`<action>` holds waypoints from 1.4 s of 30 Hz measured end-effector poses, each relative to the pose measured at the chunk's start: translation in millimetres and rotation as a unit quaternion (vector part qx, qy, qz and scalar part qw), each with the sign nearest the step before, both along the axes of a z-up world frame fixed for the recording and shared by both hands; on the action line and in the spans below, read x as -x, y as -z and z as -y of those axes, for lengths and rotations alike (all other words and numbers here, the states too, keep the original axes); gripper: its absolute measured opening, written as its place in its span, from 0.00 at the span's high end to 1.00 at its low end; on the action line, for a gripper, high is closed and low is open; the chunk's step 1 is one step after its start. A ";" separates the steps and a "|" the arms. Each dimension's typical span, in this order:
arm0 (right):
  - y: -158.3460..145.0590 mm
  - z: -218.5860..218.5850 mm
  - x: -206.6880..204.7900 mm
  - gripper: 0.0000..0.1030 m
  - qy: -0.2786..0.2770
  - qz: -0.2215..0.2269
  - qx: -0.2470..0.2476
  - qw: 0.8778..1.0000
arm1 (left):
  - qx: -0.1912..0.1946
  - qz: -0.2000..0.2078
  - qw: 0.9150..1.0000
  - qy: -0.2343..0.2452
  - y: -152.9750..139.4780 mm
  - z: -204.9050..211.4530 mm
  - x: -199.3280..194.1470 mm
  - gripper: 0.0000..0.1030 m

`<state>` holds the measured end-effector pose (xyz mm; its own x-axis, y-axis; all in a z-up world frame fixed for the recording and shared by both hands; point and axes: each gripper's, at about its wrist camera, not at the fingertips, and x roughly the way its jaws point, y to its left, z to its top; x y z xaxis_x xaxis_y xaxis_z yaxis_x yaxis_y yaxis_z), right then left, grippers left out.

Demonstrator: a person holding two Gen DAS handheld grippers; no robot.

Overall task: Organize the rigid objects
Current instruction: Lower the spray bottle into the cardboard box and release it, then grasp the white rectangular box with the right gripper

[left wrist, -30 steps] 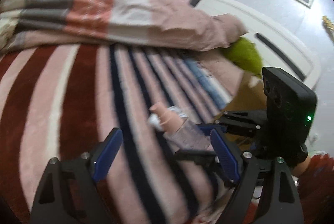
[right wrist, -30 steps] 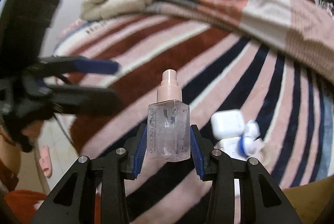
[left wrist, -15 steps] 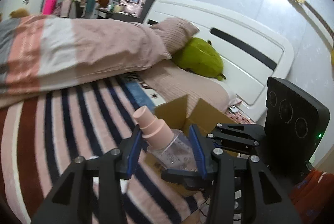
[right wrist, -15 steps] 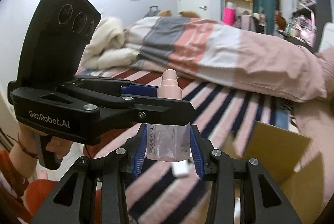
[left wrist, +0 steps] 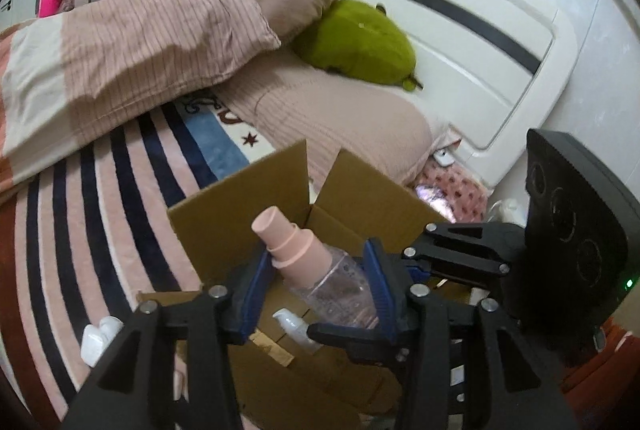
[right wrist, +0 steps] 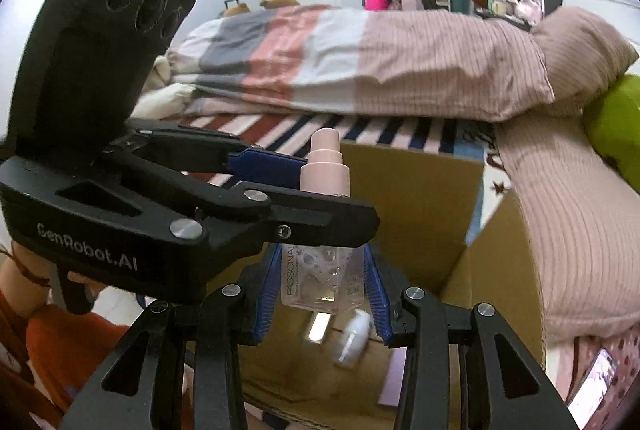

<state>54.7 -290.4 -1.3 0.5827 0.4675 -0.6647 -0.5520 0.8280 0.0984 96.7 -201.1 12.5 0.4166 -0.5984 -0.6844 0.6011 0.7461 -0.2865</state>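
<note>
A clear spray bottle [right wrist: 324,270] with a pink pump top is held over an open cardboard box [right wrist: 424,205] on the bed. My right gripper [right wrist: 325,294] is shut on the bottle's body. My left gripper [left wrist: 316,290] comes in from the side and is closed around the same bottle [left wrist: 320,270] near its shoulder; it crosses the right wrist view [right wrist: 280,181]. Inside the box lie a white pump bottle [right wrist: 354,342] and a flat pink item [right wrist: 394,378]. The white pump bottle also shows in the left wrist view [left wrist: 294,328].
A white object [left wrist: 98,340] lies on the striped blanket [left wrist: 80,213] left of the box. Pink pillows [left wrist: 332,125], a green plush [left wrist: 356,41] and the white headboard [left wrist: 480,41] are behind. A folded duvet [right wrist: 360,65] lies across the bed. A phone [right wrist: 592,386] rests by the box.
Both grippers have moved with the bottle from above the striped blanket to over the open box. The left gripper has closed around the bottle that the right gripper holds.
</note>
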 end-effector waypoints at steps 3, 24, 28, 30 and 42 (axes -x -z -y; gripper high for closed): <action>5.1 2.9 0.9 0.62 0.010 -0.003 0.018 1.000 | -0.023 0.030 0.999 -0.009 -2.8 -1.9 6.1 0.17; -25.6 -102.6 31.6 0.53 -0.078 0.030 0.025 0.996 | -0.001 0.086 0.984 -0.157 -13.2 -183.9 60.4 0.17; -14.7 -146.7 33.2 0.53 -0.118 0.014 0.046 0.992 | 0.001 0.084 0.978 -0.193 7.1 -227.4 70.5 0.17; -0.8 -169.1 33.0 0.53 -0.134 -0.001 0.060 0.989 | 0.000 0.079 0.976 -0.205 21.5 -245.0 73.0 0.17; 103.1 -211.1 -2.2 0.47 -0.094 -0.081 0.140 0.982 | 0.005 0.059 0.976 -0.208 100.1 -293.9 74.0 0.17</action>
<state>56.9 -79.3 -104.4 0.3798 0.3427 -0.8593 -0.6934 0.7203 -0.0193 22.7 92.8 -87.7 0.7005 -0.3674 -0.6119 0.2752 0.9301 -0.2433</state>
